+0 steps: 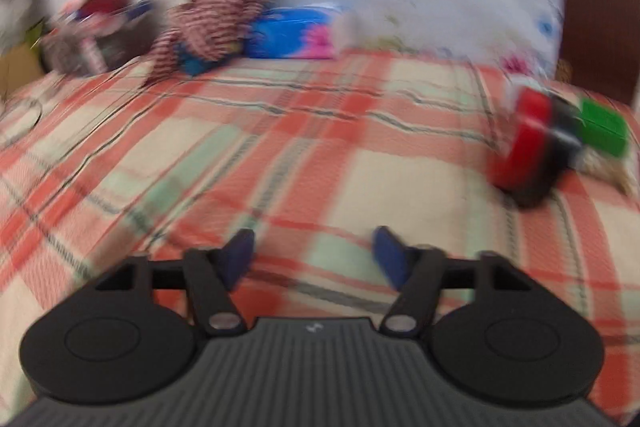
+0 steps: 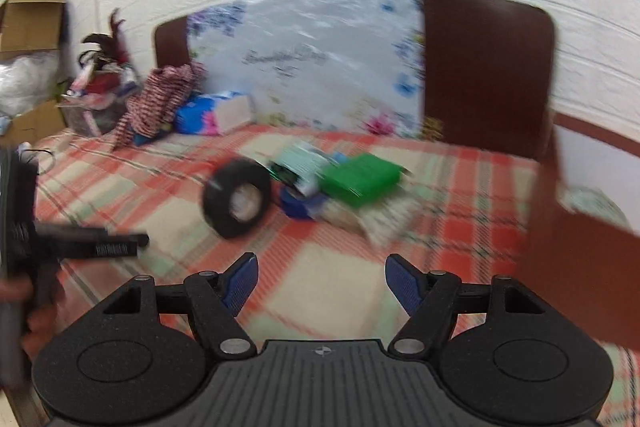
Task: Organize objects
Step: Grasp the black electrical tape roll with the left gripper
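"What did the left camera show?"

"The left gripper stood wide apart, holding nothing, over the plaid bedspread. Ahead to its right lay a red-and-black roll beside a green block, too blurred to name surely."

"And the right camera?"

"The right gripper was spread wide too, empty. Just ahead sat a black tape roll, touching a clutter with the green block and something blue."
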Demonstrator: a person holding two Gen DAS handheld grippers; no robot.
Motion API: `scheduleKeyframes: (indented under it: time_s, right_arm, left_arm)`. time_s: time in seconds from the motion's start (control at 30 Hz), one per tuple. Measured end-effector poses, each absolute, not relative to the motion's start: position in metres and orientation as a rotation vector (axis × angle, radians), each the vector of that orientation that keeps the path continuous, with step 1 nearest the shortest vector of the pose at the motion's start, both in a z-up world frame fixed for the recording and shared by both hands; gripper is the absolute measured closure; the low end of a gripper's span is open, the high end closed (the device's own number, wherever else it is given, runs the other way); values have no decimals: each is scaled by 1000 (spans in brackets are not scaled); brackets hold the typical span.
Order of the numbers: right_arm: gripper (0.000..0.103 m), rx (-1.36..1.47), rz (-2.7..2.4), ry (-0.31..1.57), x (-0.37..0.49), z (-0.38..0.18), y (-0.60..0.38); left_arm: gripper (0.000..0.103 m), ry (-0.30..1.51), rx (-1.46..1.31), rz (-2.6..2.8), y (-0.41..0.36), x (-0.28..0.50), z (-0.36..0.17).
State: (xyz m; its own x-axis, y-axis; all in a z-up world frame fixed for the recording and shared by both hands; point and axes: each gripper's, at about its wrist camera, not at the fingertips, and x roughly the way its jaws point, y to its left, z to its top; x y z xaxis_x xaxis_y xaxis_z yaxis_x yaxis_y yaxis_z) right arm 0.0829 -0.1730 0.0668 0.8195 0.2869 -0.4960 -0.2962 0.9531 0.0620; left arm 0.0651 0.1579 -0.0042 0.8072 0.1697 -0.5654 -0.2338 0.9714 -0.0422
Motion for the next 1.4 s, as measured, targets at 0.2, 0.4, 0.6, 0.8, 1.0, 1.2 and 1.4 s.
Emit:
scheduleKeyframes:
  time_s: [0.2, 0.4, 0.6, 0.8, 1.0, 1.2, 1.4]
  right_arm:
    - [33, 67, 372, 556, 143, 74, -116]
    - [70, 211, 408, 671, 171, 53, -111]
    - [83, 285, 353, 698, 136, 43, -158]
    - [68, 415, 215, 763, 76, 22, -235]
    - [40, 268, 32, 660, 18, 35, -266]
    - [40, 134, 48, 647, 6, 25, -263]
    - [37, -50, 102, 617, 7, 25, -246]
  left_arm:
    - [19, 549, -190, 195, 167, 61, -2]
    - [17, 538, -225, 163, 173, 60, -4]
    - [16, 531, -243, 153, 175, 61, -6]
    - [16, 540, -226, 155, 174, 61, -5]
    - [27, 602, -247, -12, 137, 53, 15]
    - [27, 652, -127, -382, 24, 64, 51]
    - [33, 783, -22, -375, -42, 90, 49]
